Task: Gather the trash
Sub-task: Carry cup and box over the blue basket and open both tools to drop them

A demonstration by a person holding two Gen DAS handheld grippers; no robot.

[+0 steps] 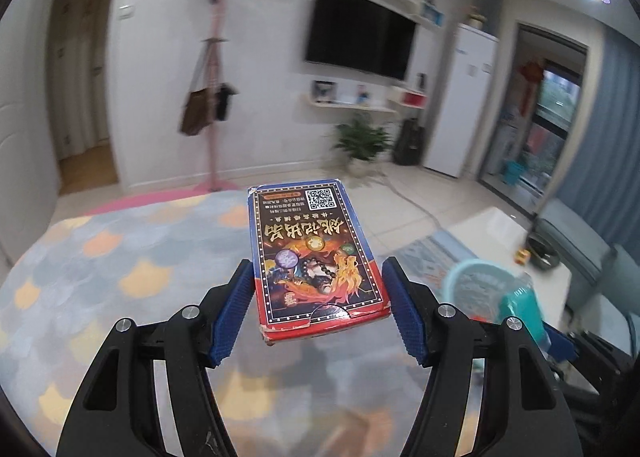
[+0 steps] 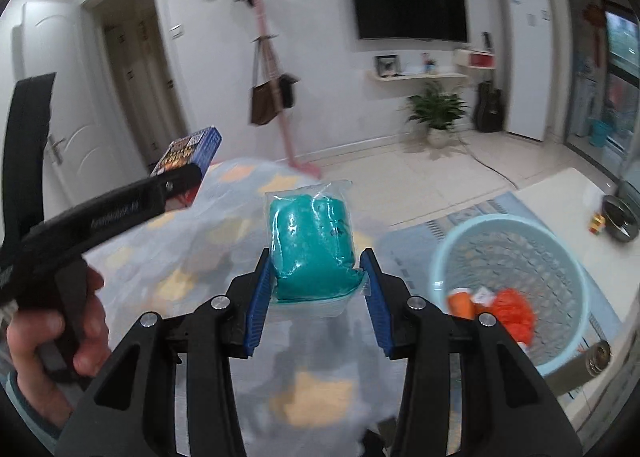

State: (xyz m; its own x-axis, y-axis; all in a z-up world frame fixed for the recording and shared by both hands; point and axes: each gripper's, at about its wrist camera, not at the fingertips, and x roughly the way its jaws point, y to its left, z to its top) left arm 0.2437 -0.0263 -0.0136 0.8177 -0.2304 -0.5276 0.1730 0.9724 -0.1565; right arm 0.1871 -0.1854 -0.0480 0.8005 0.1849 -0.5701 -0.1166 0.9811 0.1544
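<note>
My left gripper (image 1: pixel 317 267) is shut on a red and blue card box (image 1: pixel 312 249), its blue pads pressing both long sides, and holds it flat above the rug. In the right wrist view the same box (image 2: pixel 192 153) sticks out of that gripper at the left, with a person's hand (image 2: pixel 60 337) on its handle. My right gripper (image 2: pixel 316 257) is shut on a teal packet in clear plastic (image 2: pixel 312 233), also lifted off the rug. A light blue basket (image 2: pixel 508 281) with orange scraps inside stands on the floor to the right, blurred in the left wrist view (image 1: pixel 480 285).
A round patterned rug (image 1: pixel 120 257) lies below both grippers. A white low table (image 2: pixel 560 193) with a dark bowl (image 2: pixel 620 217) is at the right. A pink coat stand (image 2: pixel 276 97), a potted plant (image 2: pixel 438 109) and a wall television (image 2: pixel 408 3) line the far wall.
</note>
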